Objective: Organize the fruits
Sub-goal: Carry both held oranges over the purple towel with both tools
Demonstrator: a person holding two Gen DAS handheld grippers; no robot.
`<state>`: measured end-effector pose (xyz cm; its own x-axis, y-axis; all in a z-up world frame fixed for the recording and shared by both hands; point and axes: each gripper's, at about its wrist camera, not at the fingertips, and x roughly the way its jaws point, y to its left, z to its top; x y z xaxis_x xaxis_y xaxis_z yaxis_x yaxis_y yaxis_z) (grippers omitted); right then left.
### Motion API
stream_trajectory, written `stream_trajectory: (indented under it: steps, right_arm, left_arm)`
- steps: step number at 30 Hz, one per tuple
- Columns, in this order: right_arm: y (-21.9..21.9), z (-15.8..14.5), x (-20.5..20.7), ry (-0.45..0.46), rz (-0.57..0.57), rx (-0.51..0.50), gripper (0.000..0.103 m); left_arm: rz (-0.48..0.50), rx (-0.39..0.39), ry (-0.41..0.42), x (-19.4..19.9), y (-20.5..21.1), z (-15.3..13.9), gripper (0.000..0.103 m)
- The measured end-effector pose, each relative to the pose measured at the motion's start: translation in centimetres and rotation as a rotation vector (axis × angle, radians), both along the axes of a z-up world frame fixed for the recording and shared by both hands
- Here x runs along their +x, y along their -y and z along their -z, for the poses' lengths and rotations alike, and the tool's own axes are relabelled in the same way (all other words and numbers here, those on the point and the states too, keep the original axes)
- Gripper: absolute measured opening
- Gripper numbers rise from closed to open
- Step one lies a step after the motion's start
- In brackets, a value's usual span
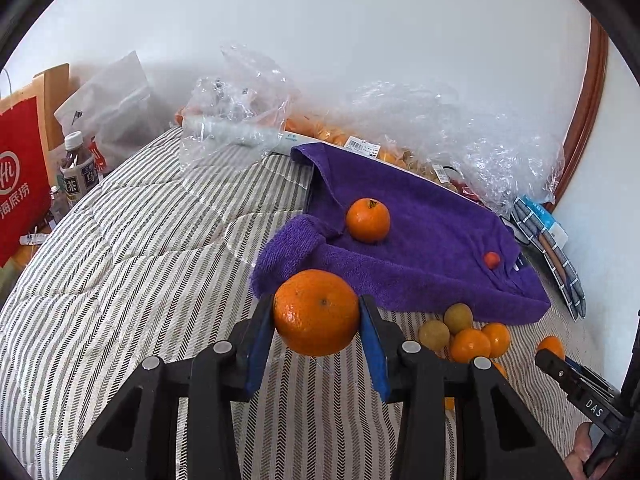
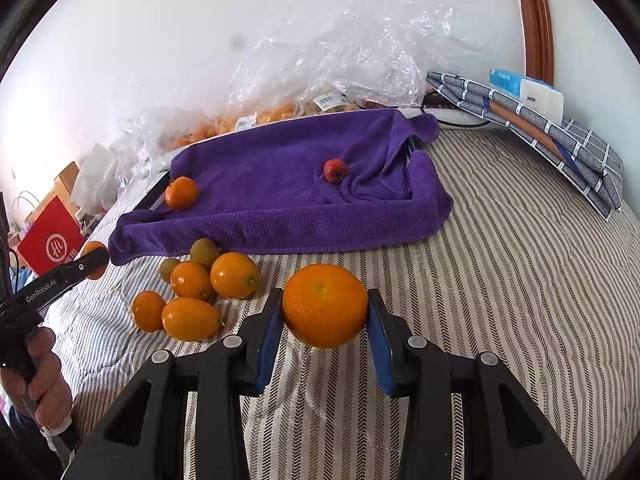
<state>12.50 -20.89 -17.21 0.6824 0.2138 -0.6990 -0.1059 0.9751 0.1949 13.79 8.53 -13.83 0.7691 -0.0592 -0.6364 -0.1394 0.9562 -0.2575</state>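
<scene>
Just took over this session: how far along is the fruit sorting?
Done: one orange and a small red fruit sit on the purple towel. In hand: each gripper, left and right, clamps an orange. Left: the loose pile on the striped bedcover.

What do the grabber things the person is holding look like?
Both grabbers are black plastic. The left gripper and the right gripper each have two fingers with blue pads and round silver bolts. One has white "GenRobot.AI" lettering on its side, the other "DAS". No sleeves show clearly.
</scene>
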Motion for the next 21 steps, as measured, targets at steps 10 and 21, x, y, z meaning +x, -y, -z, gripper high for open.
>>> stream_trajectory:
  steps: [10,21]
  right_arm:
    - [-0.6,-1.1,0.2,0.017,-0.024,0.000,0.040]
    - [-1.3,-4.5,3.1,0.109,-0.066,-0.017,0.040]
  left_arm:
    - [-0.028,-0.059,0.005,0.0,-1.1,-0.5,0.039]
    - [0.048,-0.124,0.054,2.0,-0.9,-3.1,0.039]
